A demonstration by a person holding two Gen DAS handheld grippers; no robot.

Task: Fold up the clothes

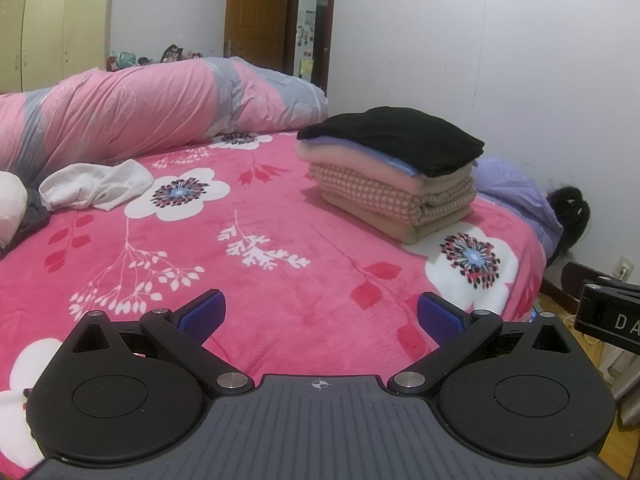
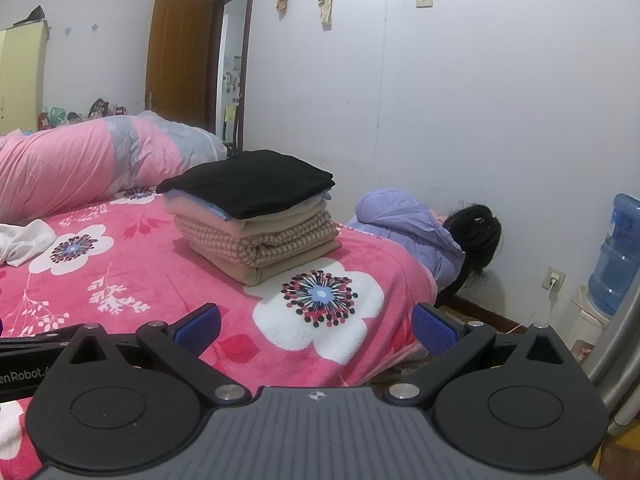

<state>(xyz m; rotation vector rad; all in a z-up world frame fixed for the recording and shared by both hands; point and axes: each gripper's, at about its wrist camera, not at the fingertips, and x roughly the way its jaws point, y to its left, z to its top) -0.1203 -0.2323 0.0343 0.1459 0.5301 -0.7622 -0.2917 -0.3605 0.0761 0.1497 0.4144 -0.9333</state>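
While both tools hang low over the near edge of the bed, neither holds anything: the left tool has its blue pads spread wide apart with only the pink flowered blanket showing between them, and the right tool stands equally wide open above the blanket's corner. A stack of folded clothes sits on the bed toward its right side, near the wall; from the bottom it shows a beige layer, a pink checked piece, further pink and beige layers, a thin blue edge, and a black garment on top. The stack is upright and well apart from both tools. A crumpled white garment lies unfolded on the blanket at the left, well apart from the stack. Behind it a rolled pink and grey quilt runs across the far side of the bed. In the right wrist view, a person in a lilac jacket with dark hair is low down between the bed and the wall, and a blue water bottle stands at the far right. A brown door is open in the background.
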